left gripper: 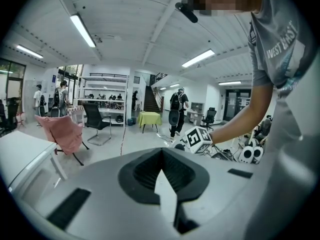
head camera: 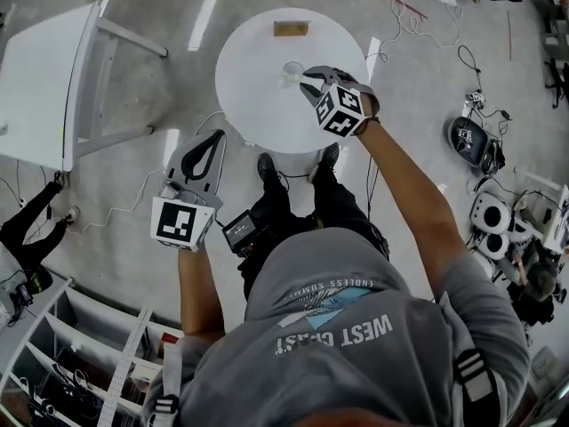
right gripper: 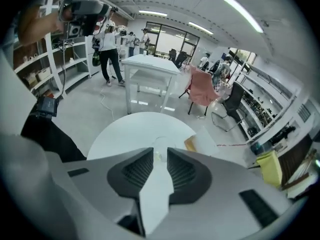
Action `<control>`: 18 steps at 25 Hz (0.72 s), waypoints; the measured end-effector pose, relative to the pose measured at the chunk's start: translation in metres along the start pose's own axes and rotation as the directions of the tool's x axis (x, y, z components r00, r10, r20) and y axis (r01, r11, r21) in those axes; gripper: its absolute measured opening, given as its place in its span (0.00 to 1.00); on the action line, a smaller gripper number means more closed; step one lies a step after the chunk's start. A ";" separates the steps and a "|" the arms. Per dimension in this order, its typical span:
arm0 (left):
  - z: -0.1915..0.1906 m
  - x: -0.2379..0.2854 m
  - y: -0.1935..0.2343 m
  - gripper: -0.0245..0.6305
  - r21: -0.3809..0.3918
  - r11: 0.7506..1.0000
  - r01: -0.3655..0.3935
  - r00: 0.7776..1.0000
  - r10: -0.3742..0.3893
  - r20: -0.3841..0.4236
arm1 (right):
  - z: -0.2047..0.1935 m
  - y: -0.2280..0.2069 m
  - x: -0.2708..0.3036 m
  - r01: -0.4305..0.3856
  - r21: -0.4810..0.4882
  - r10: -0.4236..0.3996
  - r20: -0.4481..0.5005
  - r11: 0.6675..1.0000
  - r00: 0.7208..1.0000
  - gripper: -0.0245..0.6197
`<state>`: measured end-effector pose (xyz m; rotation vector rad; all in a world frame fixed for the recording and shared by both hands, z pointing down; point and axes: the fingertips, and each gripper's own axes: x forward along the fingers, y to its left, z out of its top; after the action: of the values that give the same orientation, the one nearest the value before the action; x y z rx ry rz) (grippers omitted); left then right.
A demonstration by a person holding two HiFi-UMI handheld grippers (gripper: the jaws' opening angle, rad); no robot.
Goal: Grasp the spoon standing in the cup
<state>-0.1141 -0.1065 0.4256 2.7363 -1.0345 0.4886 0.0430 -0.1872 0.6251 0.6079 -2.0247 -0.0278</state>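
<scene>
A small clear cup [head camera: 292,70] stands near the middle of the round white table [head camera: 258,105]. What is inside it is too small to make out in the head view. My right gripper [head camera: 308,85] hovers over the table just right of the cup, jaws open with a narrow gap. In the right gripper view the cup [right gripper: 160,143] shows just beyond the gap of the right gripper [right gripper: 160,153], with a pale bit inside that may be the spoon. My left gripper [head camera: 213,140] hangs off the table to the left, above the floor, shut and empty.
A small brown block [head camera: 291,28] lies at the table's far edge. A white rectangular table [head camera: 44,78] stands to the left. Cables and equipment [head camera: 471,136] lie on the floor to the right. Shelves [head camera: 62,363] are at the lower left. People stand in the room.
</scene>
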 end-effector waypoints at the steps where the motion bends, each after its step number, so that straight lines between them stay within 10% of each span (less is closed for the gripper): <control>1: -0.002 0.000 0.000 0.04 0.001 1.000 0.000 1.000 0.000 -0.005 | -0.001 0.002 0.003 -0.008 -0.024 0.008 -0.010 1.000 1.000 0.17; 18: -0.011 0.003 0.006 0.04 -0.053 0.998 -0.033 0.999 0.032 -0.011 | -0.024 0.014 0.034 -0.107 -0.224 0.081 -0.123 0.969 0.989 0.13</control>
<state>-0.1184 -0.1094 0.4367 2.6716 -1.0750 0.4729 0.0436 -0.1841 0.6689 0.3589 -1.9043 -0.1660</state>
